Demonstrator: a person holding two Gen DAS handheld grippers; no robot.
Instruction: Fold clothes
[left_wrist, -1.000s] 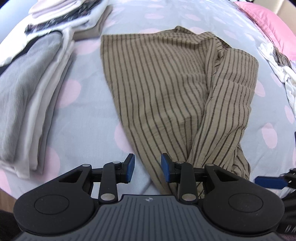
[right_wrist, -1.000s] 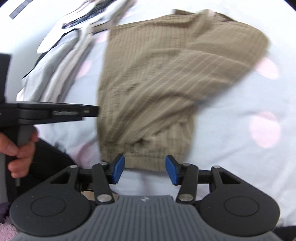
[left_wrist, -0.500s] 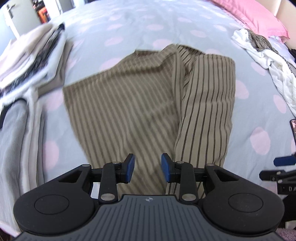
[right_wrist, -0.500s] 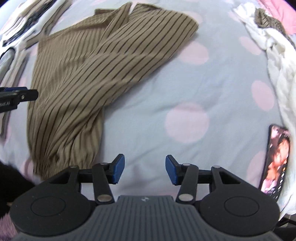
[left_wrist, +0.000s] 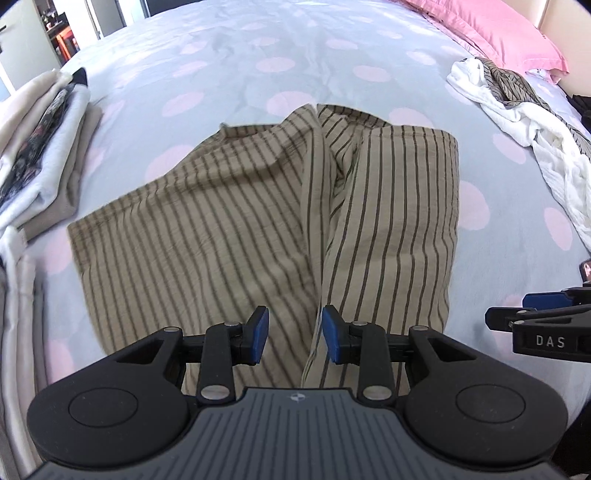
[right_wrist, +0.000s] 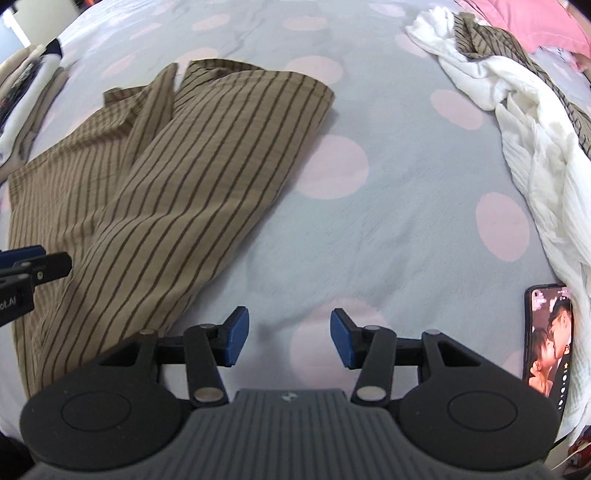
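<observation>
A tan shirt with dark stripes (left_wrist: 258, 221) (right_wrist: 177, 177) lies spread on the bed, its right part folded over towards the middle. My left gripper (left_wrist: 294, 334) hovers open over the shirt's near edge, at the fold line, with nothing between its blue pads. My right gripper (right_wrist: 286, 338) stands open above bare bedsheet, to the right of the shirt, and holds nothing. The right gripper's tip shows at the right edge of the left wrist view (left_wrist: 543, 314). The left gripper's tip shows at the left edge of the right wrist view (right_wrist: 33, 266).
The bedsheet (left_wrist: 258, 48) is pale blue with pink dots. A stack of folded clothes (left_wrist: 40, 147) sits at the left. A crumpled pile of white and striped garments (right_wrist: 517, 110) lies at the right. A phone with a lit screen (right_wrist: 548, 339) rests near it. Pink pillow (left_wrist: 498, 33) at the far right.
Both grippers have swung to the right across the bed and rolled. The right one has left the shirt's hem and now sits over bare sheet, with the phone in sight.
</observation>
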